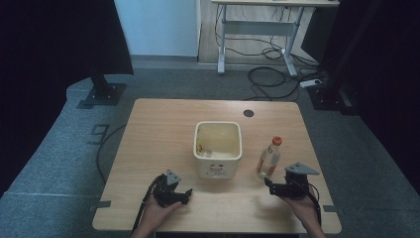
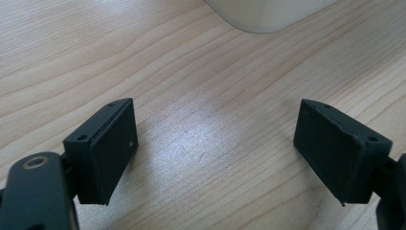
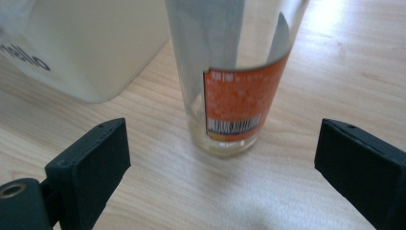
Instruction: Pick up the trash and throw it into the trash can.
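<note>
While both grippers gape empty, pale wooden table (image 1: 163,119) on grey carpet (image 1: 59,148), perhaps cables (image 1: 267,74) beyond.

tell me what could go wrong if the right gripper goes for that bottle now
The bottle is tall, narrow and upright, so an off-centre push from the open right gripper could tip it. It also stands close beside the white bin, so a wide jaw might bump the bin. The glass looks smooth, so a light grip may slip.
</note>
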`<state>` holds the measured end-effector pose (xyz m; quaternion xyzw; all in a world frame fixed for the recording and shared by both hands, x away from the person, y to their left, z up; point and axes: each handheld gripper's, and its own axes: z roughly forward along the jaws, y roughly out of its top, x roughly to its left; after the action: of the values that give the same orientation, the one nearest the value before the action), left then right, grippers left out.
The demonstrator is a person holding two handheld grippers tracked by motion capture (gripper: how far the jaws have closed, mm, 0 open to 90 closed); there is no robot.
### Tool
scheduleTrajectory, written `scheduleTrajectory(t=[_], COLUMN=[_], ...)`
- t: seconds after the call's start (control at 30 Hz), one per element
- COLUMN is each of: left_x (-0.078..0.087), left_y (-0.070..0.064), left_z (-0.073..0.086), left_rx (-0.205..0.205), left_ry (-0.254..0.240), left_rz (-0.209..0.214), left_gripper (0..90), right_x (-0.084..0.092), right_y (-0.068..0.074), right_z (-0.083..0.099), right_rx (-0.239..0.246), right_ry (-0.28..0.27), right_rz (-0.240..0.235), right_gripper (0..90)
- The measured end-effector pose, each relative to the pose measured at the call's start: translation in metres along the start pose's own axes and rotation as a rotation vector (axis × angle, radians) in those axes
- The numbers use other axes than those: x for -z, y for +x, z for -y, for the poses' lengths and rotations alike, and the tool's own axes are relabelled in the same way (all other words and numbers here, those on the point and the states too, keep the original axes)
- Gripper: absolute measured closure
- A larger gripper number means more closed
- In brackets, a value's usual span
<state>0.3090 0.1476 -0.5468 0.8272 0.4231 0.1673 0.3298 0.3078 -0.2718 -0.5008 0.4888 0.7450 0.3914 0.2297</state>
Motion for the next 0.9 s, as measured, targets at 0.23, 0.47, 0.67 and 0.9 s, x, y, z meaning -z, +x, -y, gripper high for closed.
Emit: scheduleTrajectory(t=[0.23,0.47,0.67,0.9], left_x=[0.0,0.0,0.0,0.0], left_y=[0.0,0.0,0.0,0.0], left_z=[0.0,0.0,0.0,0.0], left_rx=[0.002,0.001,0.001,0.001], left_ry=[0.0,0.0,0.0,0.001], left_rz=[0.0,0.0,-0.001,-0.001], left_gripper=[15.2,15.2,15.2,15.2], right_x=[0.003,0.005,0.003,0.002], right_y=[0.0,-0.003,-0.001,-0.002], right_z=[-0.008,-0.012,-0.018,-0.026], right_rx=[0.0,-0.001,0.02,0.033], right_ry=[-0.02,-0.031,-0.04,-0.049], right_rz=[0.004,0.003,0.0,-0.004], right_gripper=[6.8,7.7,8.8,10.0])
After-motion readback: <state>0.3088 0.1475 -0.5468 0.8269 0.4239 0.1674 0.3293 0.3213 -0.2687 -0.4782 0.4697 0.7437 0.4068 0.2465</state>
